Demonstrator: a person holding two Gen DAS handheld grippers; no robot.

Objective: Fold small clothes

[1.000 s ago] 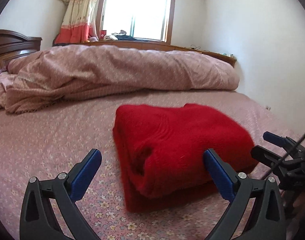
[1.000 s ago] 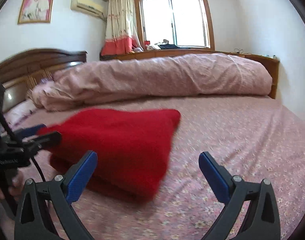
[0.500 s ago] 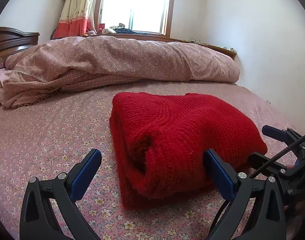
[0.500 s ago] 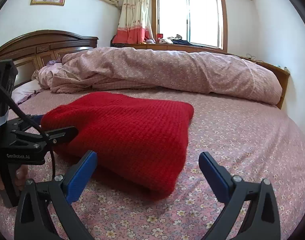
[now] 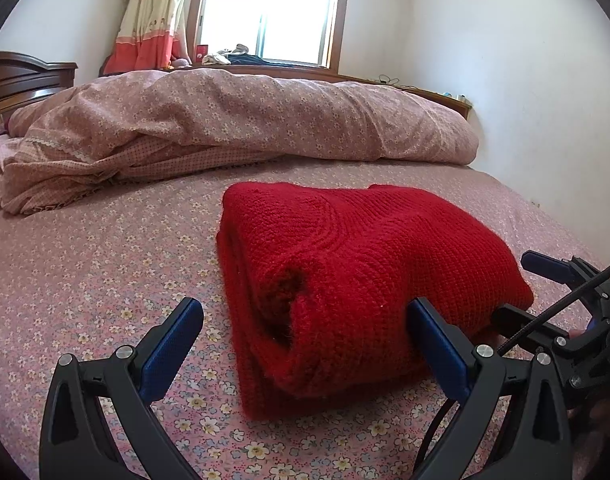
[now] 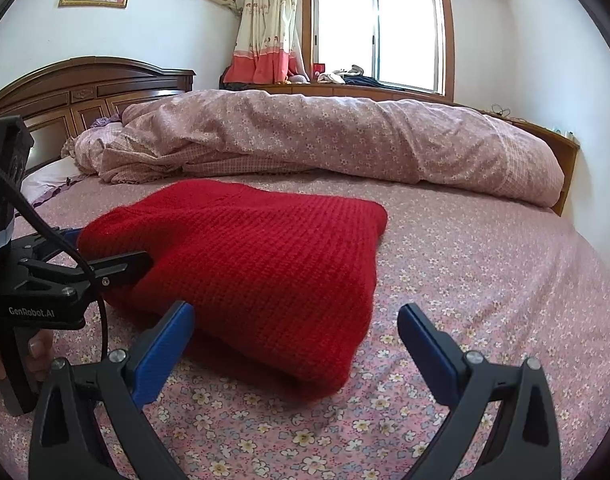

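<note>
A red knitted sweater point(image 5: 357, 276) lies folded into a thick bundle on the pink flowered bed sheet point(image 5: 85, 272). It also shows in the right wrist view point(image 6: 257, 264). My left gripper point(image 5: 305, 340) is open, its blue pads either side of the bundle's near end, low over the sheet. My right gripper point(image 6: 295, 340) is open and empty at the bundle's near right corner. The right gripper shows at the right edge of the left wrist view point(image 5: 553, 300). The left gripper shows at the left of the right wrist view point(image 6: 105, 256), its fingertips against the sweater.
A rolled pink flowered duvet point(image 6: 345, 140) lies across the far side of the bed. A dark wooden headboard point(image 6: 85, 92) stands at the left. A window ledge with clothes point(image 6: 345, 76) is behind. A white wall point(image 5: 525, 80) runs along the right.
Both grippers have moved closer to the sweater and lower toward the sheet. The sweater has stayed folded in place. Both grippers stayed open.
</note>
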